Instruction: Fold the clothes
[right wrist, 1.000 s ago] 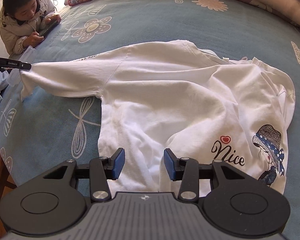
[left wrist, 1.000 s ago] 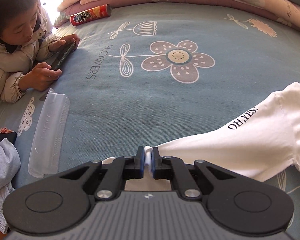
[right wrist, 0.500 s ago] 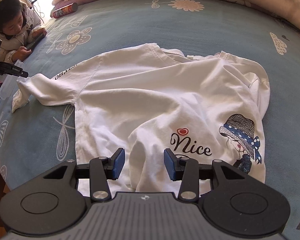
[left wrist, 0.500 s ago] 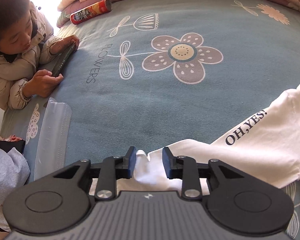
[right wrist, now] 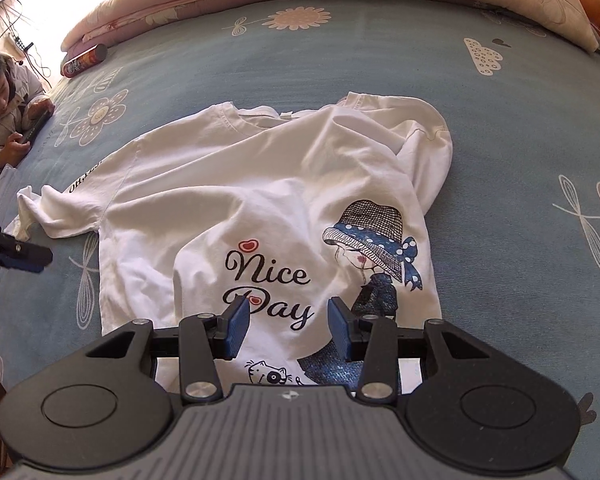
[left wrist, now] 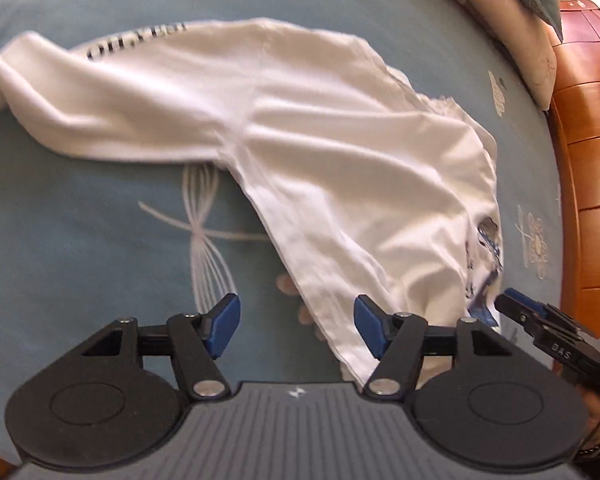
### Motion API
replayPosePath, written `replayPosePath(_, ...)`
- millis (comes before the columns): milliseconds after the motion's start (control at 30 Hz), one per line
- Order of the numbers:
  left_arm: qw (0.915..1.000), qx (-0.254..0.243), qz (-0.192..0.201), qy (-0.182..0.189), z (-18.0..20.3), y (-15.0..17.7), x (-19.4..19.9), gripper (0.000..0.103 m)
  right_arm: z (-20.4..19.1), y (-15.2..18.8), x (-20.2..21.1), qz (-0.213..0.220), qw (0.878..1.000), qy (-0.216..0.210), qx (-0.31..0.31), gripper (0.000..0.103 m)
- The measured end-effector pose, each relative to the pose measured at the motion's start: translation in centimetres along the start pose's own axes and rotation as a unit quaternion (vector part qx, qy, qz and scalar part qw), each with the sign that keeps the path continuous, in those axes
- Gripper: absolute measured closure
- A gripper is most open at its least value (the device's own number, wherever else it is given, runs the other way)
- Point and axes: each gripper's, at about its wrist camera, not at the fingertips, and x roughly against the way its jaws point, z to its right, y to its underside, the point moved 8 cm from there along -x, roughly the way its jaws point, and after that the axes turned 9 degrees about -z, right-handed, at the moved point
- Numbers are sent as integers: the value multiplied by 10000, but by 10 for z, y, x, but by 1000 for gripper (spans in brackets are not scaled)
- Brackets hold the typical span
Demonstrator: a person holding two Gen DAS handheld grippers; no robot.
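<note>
Shirt: white T-shirt (right wrist: 260, 184) lies spread but rumpled on the blue bed (right wrist: 380, 60), print side up, lower part humped into ridges, one sleeve (right wrist: 56, 208) trailing out crumpled toward the bed's edge.
Left tool (left wrist: 296, 324): jaws wide apart, holding nothing, low over the bed with the shirt's side hem (left wrist: 332, 320) between its fingers.
Right tool (right wrist: 286, 328): jaws apart, empty, hovering just above the printed hem near the "Day" lettering.
Step in hand: judged as laying the shirt out; no clean fold shows, and both tools sit at the lower edge.
Next move calls for: pinching only the cloth wanted at the hem, both sides together, and drawing evenly so the ridges flatten instead of bunching.
Bystander: person (right wrist: 4, 120) with a phone leans on the bed's far corner, well apart from the shirt.
</note>
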Motion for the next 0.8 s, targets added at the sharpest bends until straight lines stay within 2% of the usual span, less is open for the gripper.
replayPosePath(67, 9981, 336, -268, 431, 9, 24, -22, 39, 10, 4, 1, -11, 10000, 21, -64, 55)
replayPosePath(267, 9936, 619, -517, 793, 34, 60, -57, 36, 27, 16, 0, -45, 9998, 71, -198, 53)
replayPosePath(367, 9925, 616, -565, 892, 46, 68, -74, 36, 33, 21, -1, -59, 9996, 90, -242, 53)
replayPosePath(467, 9944, 515, -511, 772, 56, 73, -89, 39, 35, 24, -2, -68, 9996, 85, -276, 53)
replayPosePath(500, 9966, 412, -395, 593, 58, 73, -89, 52, 35, 24, -2, -61, 9996, 85, -280, 53)
replayPosePath(533, 9980, 340, -303, 429, 57, 74, -86, 78, 35, 24, -1, -52, 9995, 85, -284, 53)
replayPosePath(567, 9991, 268, -211, 264, 57, 74, -83, 85, 36, 24, -1, -44, 9995, 85, -288, 53)
replayPosePath(600, 9996, 225, -124, 145, 56, 74, -79, 89, 36, 24, -1, -47, 9995, 94, -290, 53)
replayPosePath(633, 9994, 283, -52, 180, 54, 74, -72, 92, 38, 25, -1, -54, 9995, 110, -296, 53)
replayPosePath(800, 9997, 132, 182, 26, 45, 67, -32, 94, 41, 28, -3, -111, 9992, 199, -341, 53)
